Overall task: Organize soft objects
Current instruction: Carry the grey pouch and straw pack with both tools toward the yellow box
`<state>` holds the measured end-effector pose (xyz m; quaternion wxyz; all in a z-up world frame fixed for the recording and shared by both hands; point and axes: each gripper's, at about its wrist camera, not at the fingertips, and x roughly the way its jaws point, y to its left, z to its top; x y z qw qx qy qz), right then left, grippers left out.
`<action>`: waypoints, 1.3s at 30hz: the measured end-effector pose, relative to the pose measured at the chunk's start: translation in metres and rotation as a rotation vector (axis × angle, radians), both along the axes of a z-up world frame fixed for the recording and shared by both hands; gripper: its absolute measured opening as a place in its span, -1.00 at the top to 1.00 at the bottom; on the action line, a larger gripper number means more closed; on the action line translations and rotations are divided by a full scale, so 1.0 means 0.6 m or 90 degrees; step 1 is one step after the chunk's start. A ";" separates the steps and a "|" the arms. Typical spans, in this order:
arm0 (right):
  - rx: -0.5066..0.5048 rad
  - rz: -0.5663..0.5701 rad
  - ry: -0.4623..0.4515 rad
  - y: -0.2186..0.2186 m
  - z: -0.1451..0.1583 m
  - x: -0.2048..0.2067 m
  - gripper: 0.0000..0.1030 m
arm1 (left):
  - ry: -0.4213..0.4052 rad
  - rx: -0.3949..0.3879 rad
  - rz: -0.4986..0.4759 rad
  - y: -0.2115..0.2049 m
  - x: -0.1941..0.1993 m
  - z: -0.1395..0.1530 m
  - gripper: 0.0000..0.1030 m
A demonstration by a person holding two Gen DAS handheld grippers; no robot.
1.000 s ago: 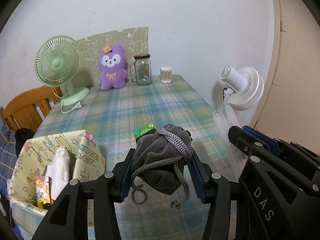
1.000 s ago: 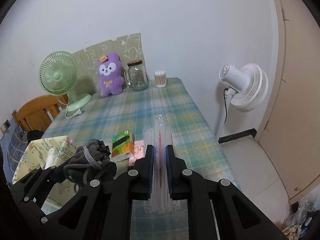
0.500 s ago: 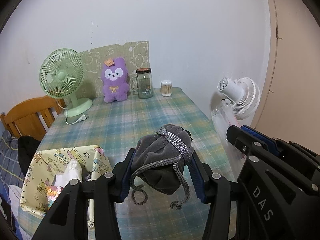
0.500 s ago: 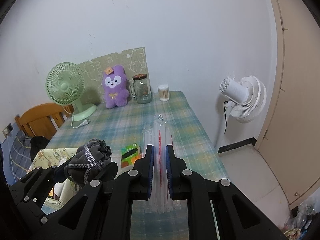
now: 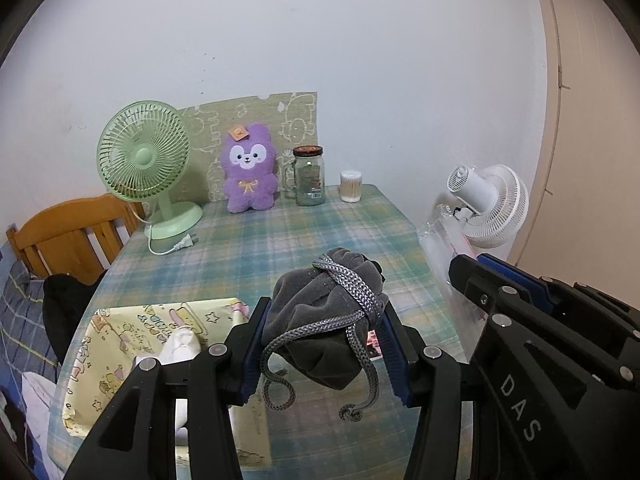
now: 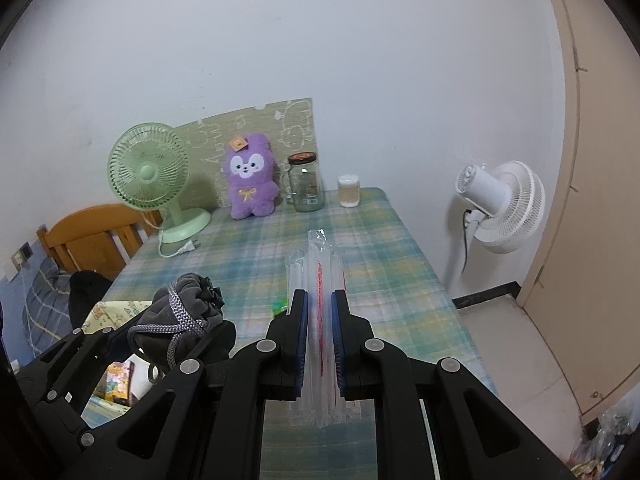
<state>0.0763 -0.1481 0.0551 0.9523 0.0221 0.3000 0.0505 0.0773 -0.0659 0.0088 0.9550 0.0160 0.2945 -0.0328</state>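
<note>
Presently, left gripper (image 5: 326,334) jaws clamp a grey drawstring pouch (image 5: 328,320) above the bench (image 5: 280,240) — right gripper (image 6: 319,328) jaws pinch a clear plastic packet (image 6: 318,264) beside it.

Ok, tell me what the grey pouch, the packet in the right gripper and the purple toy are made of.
Grey pouch: soft matte fabric, maybe velvet or fleece; it creases and sags, with a braided cord. Packet in the right gripper: thin clear glossy plastic film, seemingly holding straws; you see through it. Purple toy: fuzzy plush, probably synthetic pile; its outline is fluffy.
</note>
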 end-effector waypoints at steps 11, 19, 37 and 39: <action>-0.003 0.018 0.001 0.067 0.001 0.012 0.72 | -0.012 0.002 0.006 0.063 -0.001 0.004 -0.02; -0.015 0.039 0.012 0.120 -0.005 0.025 0.72 | -0.011 0.001 0.024 0.112 0.004 -0.001 -0.02; -0.030 0.101 0.037 0.230 -0.035 0.046 0.72 | 0.002 0.014 0.065 0.213 0.006 -0.026 -0.03; -0.028 0.109 0.040 0.240 -0.040 0.049 0.72 | 0.006 0.013 0.069 0.223 0.006 -0.029 -0.03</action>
